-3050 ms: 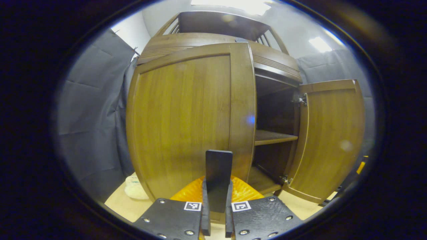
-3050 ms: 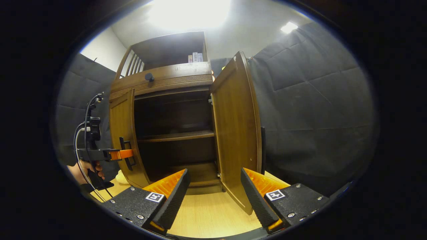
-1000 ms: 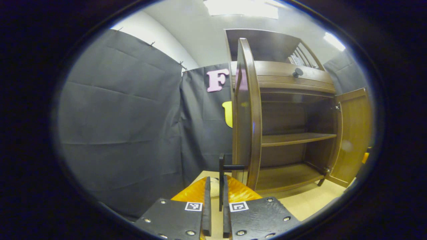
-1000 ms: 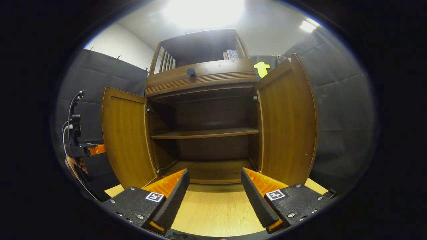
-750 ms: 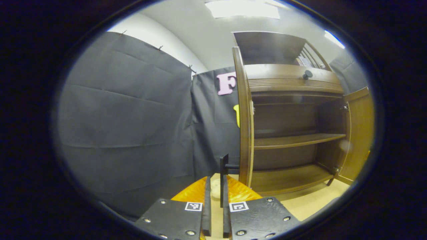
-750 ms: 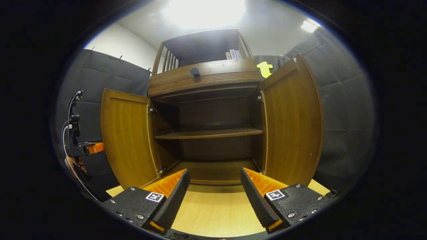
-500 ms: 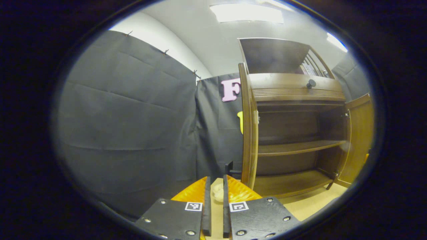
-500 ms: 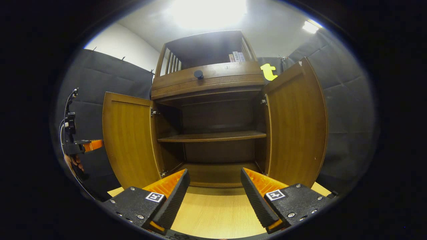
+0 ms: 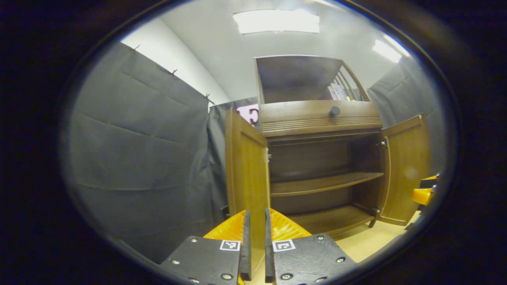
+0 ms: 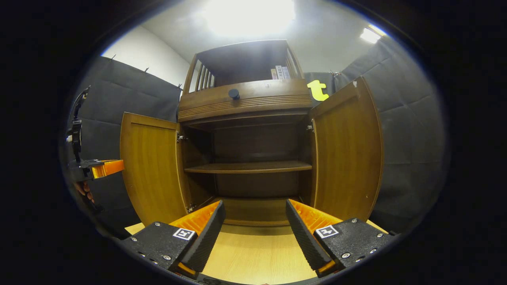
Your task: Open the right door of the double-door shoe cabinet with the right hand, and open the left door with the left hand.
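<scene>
both cabinet doors (image 10: 148,166) stand open; left claw (image 9: 255,245) nearly closed, empty, right claw (image 10: 255,233) wide, empty.

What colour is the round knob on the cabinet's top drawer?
Black, or very dark. The knob shows best in the right gripper view, against the brown wooden drawer front.

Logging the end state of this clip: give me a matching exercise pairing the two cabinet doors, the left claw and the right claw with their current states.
Column one:
1. left door
2. right door
3. left claw
4. right claw

Column two:
A. fingers spread apart, holding nothing
B. swung open, at the left of the right gripper view
C. fingers nearly together, nothing between them
D. swung open, beside the booth's right wall

Pairs: 1-B, 2-D, 3-C, 4-A
</scene>
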A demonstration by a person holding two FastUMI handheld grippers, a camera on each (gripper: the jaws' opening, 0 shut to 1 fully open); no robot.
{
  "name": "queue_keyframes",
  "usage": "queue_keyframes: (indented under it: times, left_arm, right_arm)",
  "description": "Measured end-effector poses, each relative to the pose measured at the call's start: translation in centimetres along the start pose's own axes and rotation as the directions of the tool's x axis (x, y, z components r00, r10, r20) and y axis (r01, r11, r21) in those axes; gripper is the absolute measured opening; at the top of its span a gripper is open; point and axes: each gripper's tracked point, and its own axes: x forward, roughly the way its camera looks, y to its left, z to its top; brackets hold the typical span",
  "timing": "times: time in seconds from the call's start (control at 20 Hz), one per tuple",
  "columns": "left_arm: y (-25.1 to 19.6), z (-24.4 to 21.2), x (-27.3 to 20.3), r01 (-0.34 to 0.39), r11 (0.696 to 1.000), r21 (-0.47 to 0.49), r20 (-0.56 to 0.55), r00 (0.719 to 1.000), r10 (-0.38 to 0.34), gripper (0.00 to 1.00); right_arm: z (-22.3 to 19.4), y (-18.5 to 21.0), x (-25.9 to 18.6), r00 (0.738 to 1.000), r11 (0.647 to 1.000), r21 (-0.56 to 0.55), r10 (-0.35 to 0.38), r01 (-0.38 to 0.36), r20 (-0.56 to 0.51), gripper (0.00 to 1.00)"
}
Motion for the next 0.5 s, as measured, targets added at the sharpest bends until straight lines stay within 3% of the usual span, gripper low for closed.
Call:
queue_keyframes:
  times: [0.5]
  left_arm:
    - [-7.7, -1.0, -0.9, 0.125, 0.990, -0.061, -0.032, 0.991, -0.127, 0.14]
  right_arm:
    - [0.3, -3.2, -0.3, 0.994, 0.993, 0.035, -0.110, 0.110, -0.001, 0.94]
